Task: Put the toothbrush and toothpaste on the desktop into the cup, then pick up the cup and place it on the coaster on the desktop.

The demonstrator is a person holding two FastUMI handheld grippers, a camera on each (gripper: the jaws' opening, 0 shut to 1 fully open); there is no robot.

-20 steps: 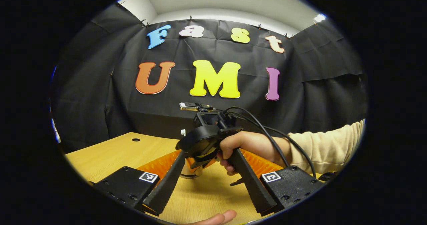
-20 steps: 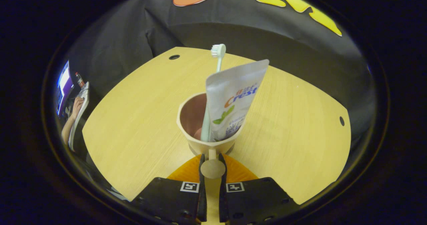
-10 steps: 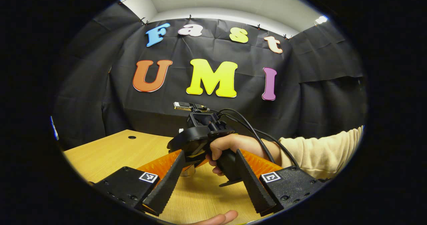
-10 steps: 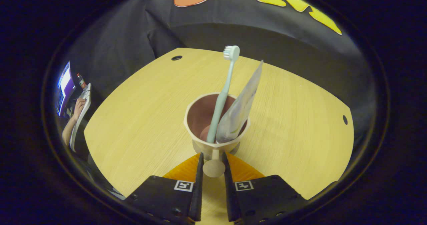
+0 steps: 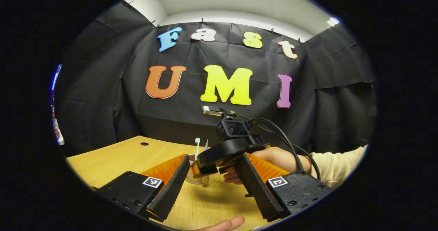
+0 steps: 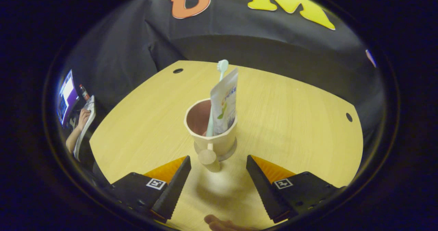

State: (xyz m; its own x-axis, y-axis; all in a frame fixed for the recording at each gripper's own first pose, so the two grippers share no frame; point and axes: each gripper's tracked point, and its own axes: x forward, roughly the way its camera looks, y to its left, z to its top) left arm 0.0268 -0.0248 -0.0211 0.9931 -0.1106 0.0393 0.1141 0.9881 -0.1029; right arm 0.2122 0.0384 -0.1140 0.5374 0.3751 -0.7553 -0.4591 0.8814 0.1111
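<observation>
**Cup is on the coaster, both sets of tongs apart**

Left gripper view first: we're looking along our left gripper (image 5: 212,186), and its fingers are spread wide with nothing between them, hovering over the wooden desk (image 5: 113,159). Farther off we can see the right gripper (image 5: 205,165) with a hand (image 5: 270,159) on its handle and a pale sleeve (image 5: 338,162) behind. Just past it stands the cup (image 5: 197,176), with the toothbrush (image 5: 197,145) head and the top of the toothpaste (image 5: 205,145) poking up over it. A fingertip (image 5: 226,223) shows at the bottom edge.

Right gripper view: the right gripper (image 6: 218,186) is wide apart too, its fingers on either side of the cup's round handle knob but not touching it. The cup (image 6: 215,135) stands upright on the coaster (image 6: 232,149), a small round disc under its base, roughly mid-desk (image 6: 294,121). The toothbrush (image 6: 219,87) and the toothpaste (image 6: 224,106) both stand inside the cup, leaning toward its right side, brush head up. Way off to the left there's a screen (image 6: 66,94) and somebody's arm (image 6: 77,128) beyond the desk's edge.
</observation>
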